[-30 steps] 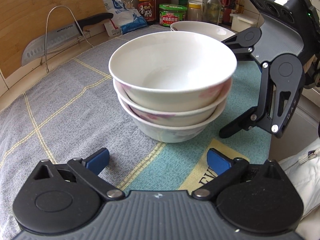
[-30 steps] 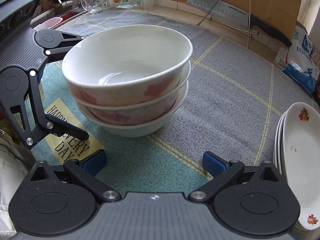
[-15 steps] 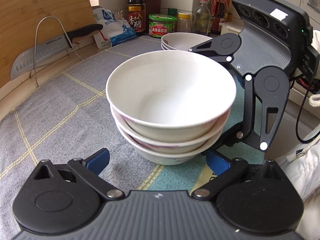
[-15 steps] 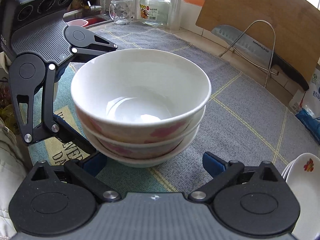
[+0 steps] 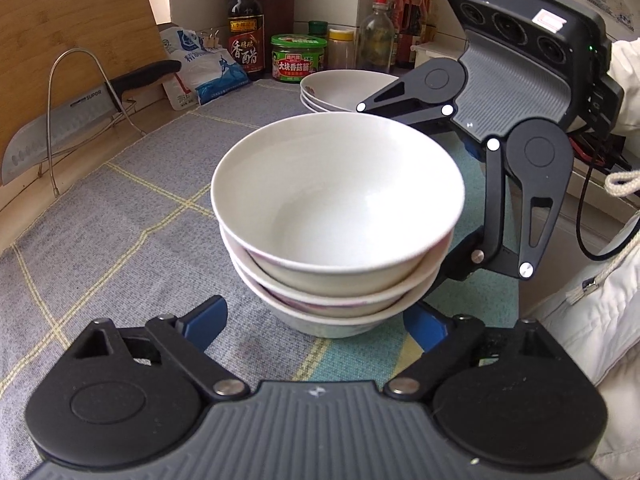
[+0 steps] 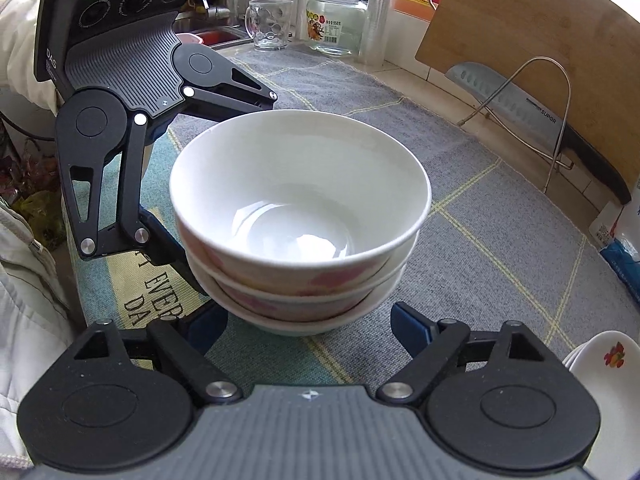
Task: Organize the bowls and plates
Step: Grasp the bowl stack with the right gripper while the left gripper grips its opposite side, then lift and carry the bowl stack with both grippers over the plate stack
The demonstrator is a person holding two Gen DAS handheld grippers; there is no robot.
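Three nested white bowls (image 5: 336, 208) with pink flower prints stand on a grey cloth mat (image 5: 120, 232). My left gripper (image 5: 314, 324) straddles the foot of the stack, its jaws closing and its blue pads (image 5: 206, 320) still a little off the lowest bowl. From the opposite side my right gripper (image 6: 310, 328) straddles the same bowls (image 6: 300, 208), jaws likewise closing, with small gaps at both pads (image 6: 412, 326). Each view shows the other gripper's housing behind the stack (image 5: 520, 92) (image 6: 120, 68). A stack of flowered plates (image 5: 344, 88) (image 6: 600, 376) sits apart on the mat.
A cleaver in a wire rack (image 5: 60, 120) leans against a wooden board (image 5: 80, 20) at the wall. Sauce bottles (image 5: 246, 28), a green-lidded jar (image 5: 298, 60) and a bag (image 5: 200, 68) line the back. A glass mug (image 6: 268, 24) and jar (image 6: 336, 20) stand near the sink. White sleeves (image 5: 592, 320) flank the counter edge.
Both grippers came in around the bowl stack, which now sits between each pair of fingers. Both pairs of jaws have narrowed. The bowls stay on the mat.
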